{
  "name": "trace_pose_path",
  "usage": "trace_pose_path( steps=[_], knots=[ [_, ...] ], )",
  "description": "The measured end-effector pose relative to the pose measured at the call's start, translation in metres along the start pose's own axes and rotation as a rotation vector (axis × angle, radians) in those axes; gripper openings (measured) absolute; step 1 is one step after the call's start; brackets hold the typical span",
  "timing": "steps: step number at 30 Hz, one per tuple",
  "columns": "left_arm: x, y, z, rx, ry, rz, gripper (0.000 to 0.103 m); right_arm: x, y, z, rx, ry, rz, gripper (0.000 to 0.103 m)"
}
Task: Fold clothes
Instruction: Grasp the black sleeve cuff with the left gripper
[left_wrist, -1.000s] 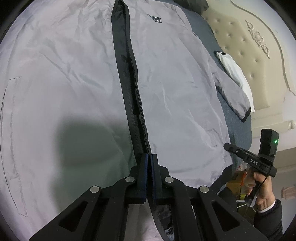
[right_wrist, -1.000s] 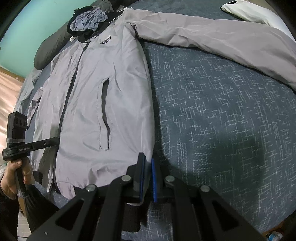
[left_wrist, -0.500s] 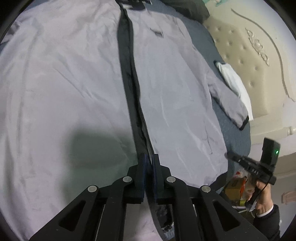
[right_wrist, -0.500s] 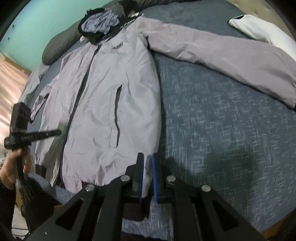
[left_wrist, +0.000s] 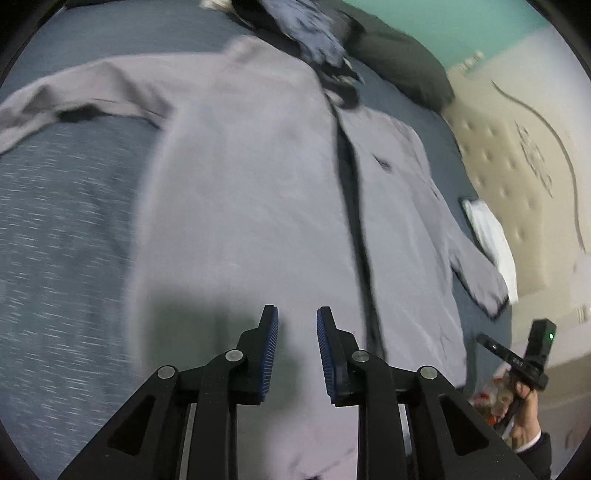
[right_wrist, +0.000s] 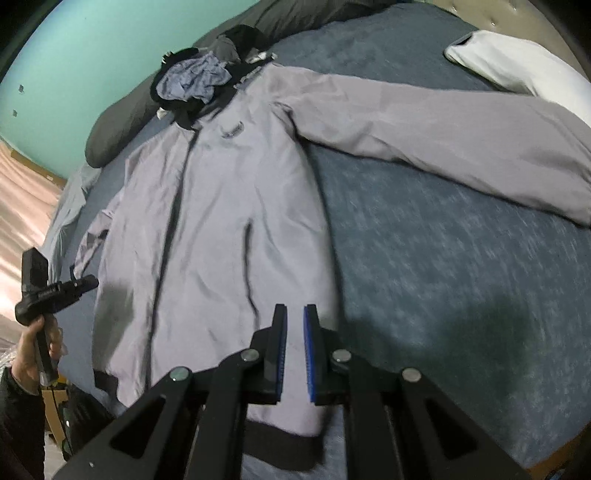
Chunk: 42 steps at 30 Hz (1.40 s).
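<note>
Blue-grey bedspread (right_wrist: 461, 258) carried the lilac zip-up nylon jacket (left_wrist: 258, 206) flat, its long axis running ahead from the bed's near edge; left gripper (left_wrist: 294, 347) fingers were opening, empty; right gripper (right_wrist: 294, 350) nearly closed, gripping nothing, above the hem.

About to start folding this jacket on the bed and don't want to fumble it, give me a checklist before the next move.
1. Jacket lies flat, front up, on the bed: ok.
2. Long sleeve stretched out, clear of the body: ok.
3. Left gripper jaws opening, nothing between them: ok.
4. Right gripper jaws wide enough to take cloth: not ok, almost closed.
5. Collar free of the dark clothes heap: cannot tell.
</note>
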<state>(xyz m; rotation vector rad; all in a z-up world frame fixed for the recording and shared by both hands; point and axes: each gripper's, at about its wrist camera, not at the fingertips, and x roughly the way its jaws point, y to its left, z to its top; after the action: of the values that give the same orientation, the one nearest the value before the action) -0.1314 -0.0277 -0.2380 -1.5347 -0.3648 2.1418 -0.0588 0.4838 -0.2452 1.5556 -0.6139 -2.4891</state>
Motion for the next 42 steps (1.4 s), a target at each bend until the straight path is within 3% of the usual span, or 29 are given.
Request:
trace_pose_path(
  steps=[7, 13, 23, 27, 33, 42],
  knots=[
    [-0.04, 0.069, 0.028, -0.089, -0.094, 0.037, 0.026, 0.03, 0.049, 0.02, -0.007, -0.054, 0.104, 0.009],
    [-0.071, 0.128, 0.056, -0.138, -0.153, 0.091, 0.037, 0.067, 0.084, 0.027, -0.024, -0.021, 0.157, 0.009],
    [-0.116, 0.233, 0.101, -0.268, -0.237, 0.204, 0.041, 0.113, 0.11, 0.028, -0.033, 0.027, 0.191, 0.009],
    [-0.134, 0.276, 0.105, -0.342, -0.284, 0.25, 0.053, 0.12, 0.121, 0.025, -0.037, 0.031, 0.224, 0.009],
    [-0.147, 0.321, 0.101, -0.397, -0.319, 0.282, 0.053, 0.128, 0.141, 0.016, -0.059, 0.049, 0.24, 0.009],
    [-0.158, 0.358, 0.084, -0.449, -0.361, 0.31, 0.055, 0.136, 0.16, 0.003, -0.068, 0.063, 0.249, 0.009]
  ],
)
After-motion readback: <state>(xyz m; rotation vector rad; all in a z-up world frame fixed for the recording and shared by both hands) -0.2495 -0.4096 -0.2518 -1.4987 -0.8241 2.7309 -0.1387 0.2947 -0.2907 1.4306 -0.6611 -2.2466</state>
